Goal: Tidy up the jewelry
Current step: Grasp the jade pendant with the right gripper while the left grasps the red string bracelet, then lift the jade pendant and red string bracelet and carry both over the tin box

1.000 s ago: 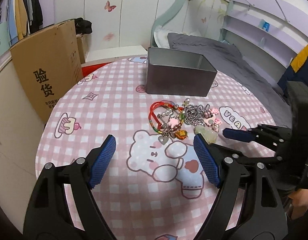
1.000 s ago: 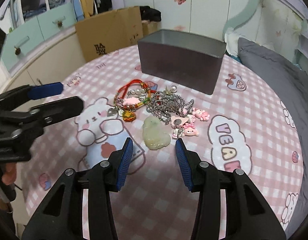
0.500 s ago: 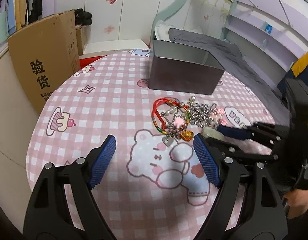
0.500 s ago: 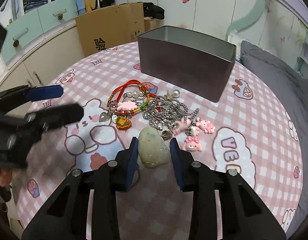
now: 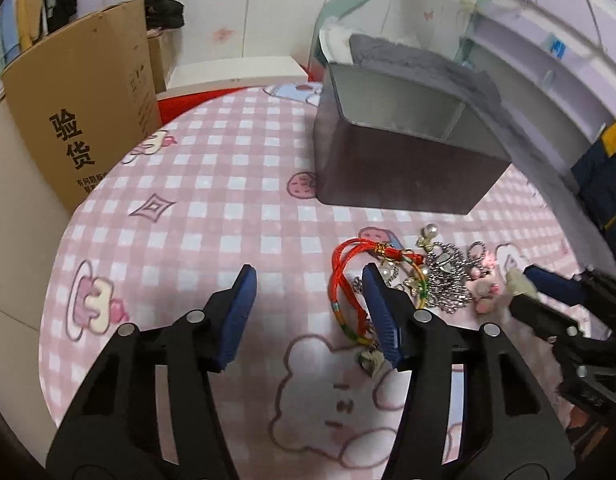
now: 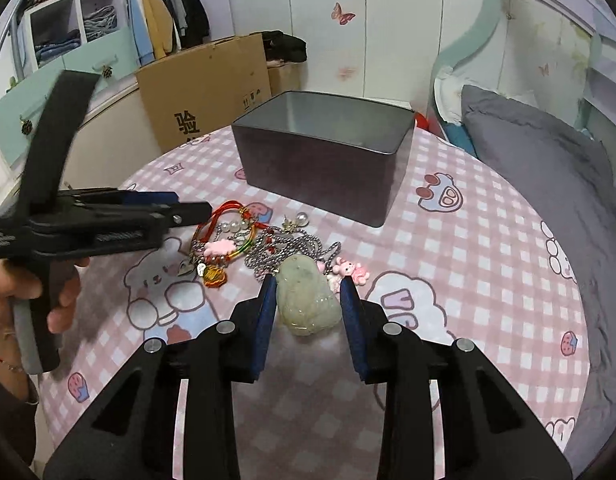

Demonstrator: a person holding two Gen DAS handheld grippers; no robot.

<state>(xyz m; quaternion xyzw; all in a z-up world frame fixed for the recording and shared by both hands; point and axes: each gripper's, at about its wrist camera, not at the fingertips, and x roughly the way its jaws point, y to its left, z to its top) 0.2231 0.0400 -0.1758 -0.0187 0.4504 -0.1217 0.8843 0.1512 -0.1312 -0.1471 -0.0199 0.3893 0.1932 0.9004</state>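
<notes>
A pile of jewelry lies on the pink checked tablecloth: a red cord bracelet (image 5: pixel 345 276), a silver chain (image 6: pixel 286 249), pink charms (image 6: pixel 349 270) and a pale green jade pendant (image 6: pixel 306 298). My right gripper (image 6: pixel 309 312) is shut on the jade pendant, which looks lifted a little off the cloth. It shows at the right of the left wrist view (image 5: pixel 521 292). My left gripper (image 5: pixel 308 312) is open and empty, its right finger over the red bracelet. An open dark metal tin (image 6: pixel 327 160) stands behind the pile.
A cardboard box (image 5: pixel 84 92) stands past the table's left edge. A bed with a grey cover (image 6: pixel 547 168) lies to the right. Cabinets and hanging clothes (image 6: pixel 160 28) are at the back left.
My right gripper closed on the jade pendant and raised it. My left gripper moved forward and right toward the red bracelet, its fingers narrower than before.
</notes>
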